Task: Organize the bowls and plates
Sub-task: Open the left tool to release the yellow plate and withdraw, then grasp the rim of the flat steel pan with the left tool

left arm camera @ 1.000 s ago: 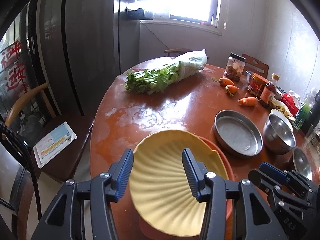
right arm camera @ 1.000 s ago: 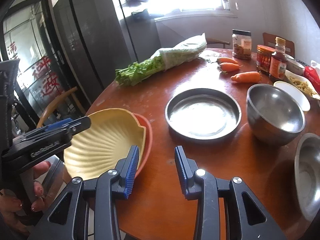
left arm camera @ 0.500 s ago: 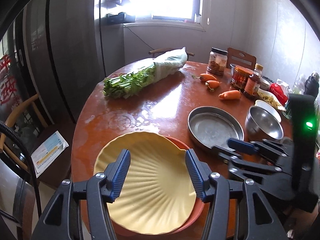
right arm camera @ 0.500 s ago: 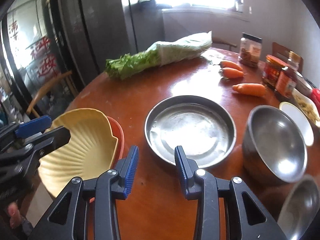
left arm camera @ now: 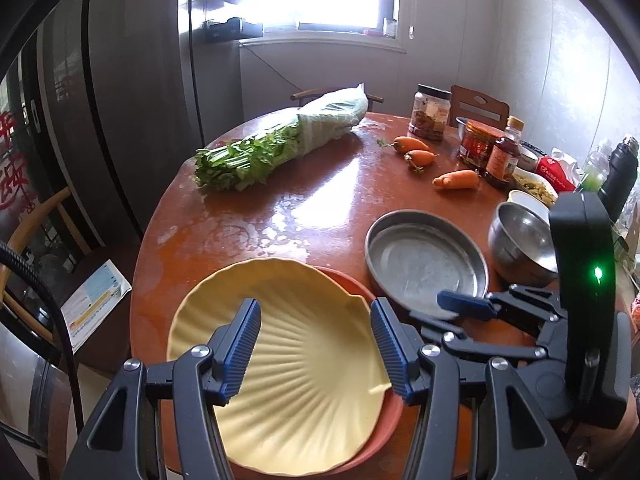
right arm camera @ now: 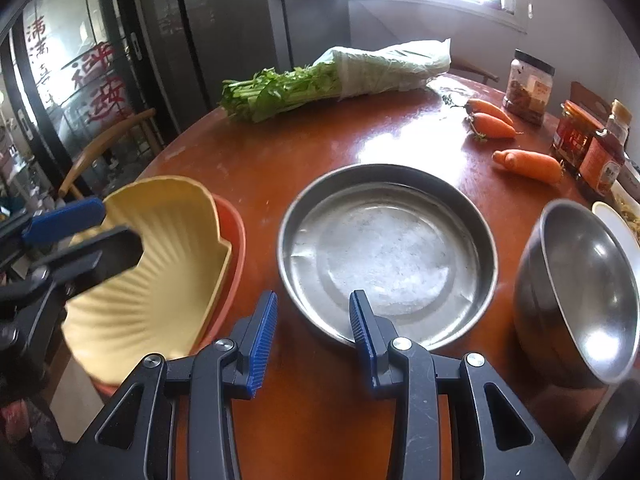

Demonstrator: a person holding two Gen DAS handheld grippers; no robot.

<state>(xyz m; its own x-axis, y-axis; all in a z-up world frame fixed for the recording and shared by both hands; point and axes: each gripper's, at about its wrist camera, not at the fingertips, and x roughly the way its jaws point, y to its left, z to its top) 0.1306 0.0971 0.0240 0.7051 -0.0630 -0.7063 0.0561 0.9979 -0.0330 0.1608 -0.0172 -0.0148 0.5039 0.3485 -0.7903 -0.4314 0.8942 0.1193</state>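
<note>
Yellow shell plate (left arm camera: 296, 360) sits nested on the red plate (left arm camera: 384, 420) at the near left edge of the round worktop (left arm camera: 320, 200), red rim showing only along its right side. Left gripper (left arm camera: 314, 344) hovers over the yellow plate with both jaws above its ribbed face, plate spanning well beyond either jaw; the jaws have just been opening and now stand partly open with nothing pinched (no pad contact with the rim that I can see). From the right wrist view the same stack (right arm camera: 160, 264) lies left of the steel pan (right arm camera: 384, 256), close but apart, and the left gripper's tips (right arm camera: 80, 236) overlap the plate's left part. Right gripper (right arm camera: 314, 336) has its jaws apart by a modest gap, empty; the right jaw overlaps the pan's near rim in view and the left jaw is over bare worktop just outside that rim, so the rim falls roughly between them, height above it unclear. Steel bowl (right arm camera: 576, 292) stands just right of the pan, near the worktop's right edge. A second steel dish is cut off at the bottom right corner of that view. Far side of the worktop: bagged greens (right arm camera: 336, 80), three carrots (right arm camera: 528, 164), jars and bottles (right arm camera: 584, 144) along the right edge.
</note>
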